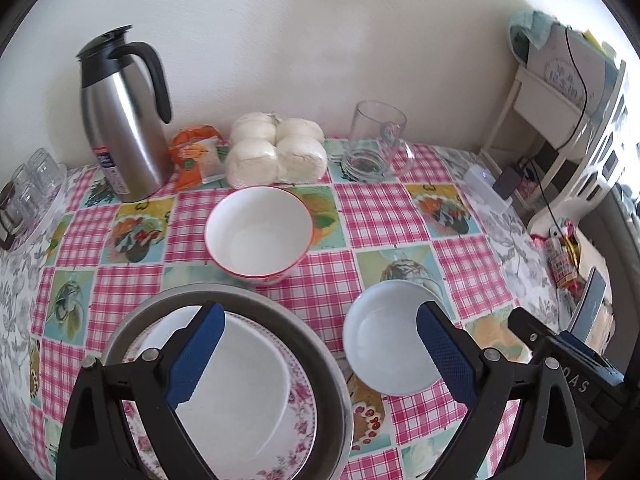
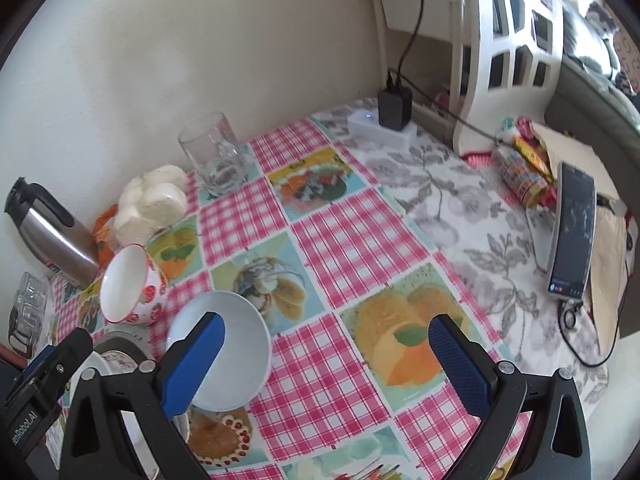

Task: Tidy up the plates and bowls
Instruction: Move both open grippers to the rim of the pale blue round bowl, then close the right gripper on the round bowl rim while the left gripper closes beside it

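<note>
A floral-rimmed white plate lies inside a grey metal pan at the near left of the table. A red-rimmed white bowl stands behind it; it also shows in the right wrist view. A small plain white bowl sits to the right, also in the right wrist view. My left gripper is open above the plate and the small bowl. My right gripper is open and empty, its left finger over the small bowl.
At the back stand a steel thermos jug, a bag of white buns, an orange packet and a glass mug. Upturned glasses sit far left. A phone, snacks and a charger lie right.
</note>
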Tool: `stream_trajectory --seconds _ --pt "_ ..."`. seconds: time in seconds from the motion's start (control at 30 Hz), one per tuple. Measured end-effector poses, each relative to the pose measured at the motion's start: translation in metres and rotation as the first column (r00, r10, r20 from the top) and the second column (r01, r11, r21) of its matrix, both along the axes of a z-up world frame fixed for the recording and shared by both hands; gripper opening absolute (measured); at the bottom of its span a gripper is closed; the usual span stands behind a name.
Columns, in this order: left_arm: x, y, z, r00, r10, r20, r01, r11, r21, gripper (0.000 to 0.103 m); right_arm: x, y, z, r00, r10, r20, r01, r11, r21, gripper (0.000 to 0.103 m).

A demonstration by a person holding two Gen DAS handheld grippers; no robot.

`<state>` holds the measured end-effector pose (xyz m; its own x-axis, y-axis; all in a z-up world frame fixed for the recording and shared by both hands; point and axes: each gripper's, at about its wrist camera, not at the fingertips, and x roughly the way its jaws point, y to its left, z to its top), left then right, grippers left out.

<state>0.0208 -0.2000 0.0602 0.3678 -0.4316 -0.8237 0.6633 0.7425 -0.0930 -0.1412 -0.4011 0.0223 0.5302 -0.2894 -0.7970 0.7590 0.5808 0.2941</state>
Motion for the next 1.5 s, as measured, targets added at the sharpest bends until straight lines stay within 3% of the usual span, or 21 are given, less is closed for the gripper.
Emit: stream_trajectory --seconds 0.2,0.3,0.47,0.6,0.77,1.03,1.2,1.5 --pt "-0.002 -0.019 -0.014 0.999 -0.035 -0.015 0.036 0.999 0.032 0.095 0.013 0.000 -0.025 1.000 0.028 -0.012 -0.027 0.998 0.059 0.103" --pt "-0.002 -0.027 -0.023 0.998 -0.050 -0.038 0.052 0.998 0.040 0.081 0.023 0.004 -0.040 0.998 0.053 -0.038 -0.049 0.995 0.090 0.103" --pt "0.000 -0.038 -0.037 0.996 -0.058 -0.066 0.062 0.996 0.059 0.074 0.033 0.011 -0.057 0.994 0.080 -0.072 -0.072 0.991 0.109 0.102" --pt "-0.001 -0.044 -0.043 0.995 -0.072 -0.075 0.077 0.995 0.064 0.068 0.039 0.013 -0.066 0.994 0.092 -0.062 -0.083 0.988 0.128 0.096" --pt "0.001 -0.049 -0.055 0.993 -0.070 -0.099 0.077 0.994 0.074 0.068 0.047 0.019 -0.070 0.993 0.102 -0.056 -0.095 0.988 0.125 0.089" --pt "0.001 -0.052 -0.070 0.986 -0.079 -0.144 0.092 0.992 0.085 0.062 0.055 0.025 -0.079 0.989 0.127 -0.075 -0.115 0.983 0.143 0.066" --pt "0.001 -0.053 -0.071 0.987 -0.079 -0.137 0.093 0.991 0.098 0.060 0.055 0.026 -0.081 0.989 0.120 -0.082 -0.108 0.983 0.146 0.044" --pt "0.000 -0.054 -0.072 0.989 -0.079 -0.122 0.094 0.989 0.116 0.057 0.047 0.019 -0.082 0.992 0.093 -0.082 -0.079 0.985 0.156 0.034"
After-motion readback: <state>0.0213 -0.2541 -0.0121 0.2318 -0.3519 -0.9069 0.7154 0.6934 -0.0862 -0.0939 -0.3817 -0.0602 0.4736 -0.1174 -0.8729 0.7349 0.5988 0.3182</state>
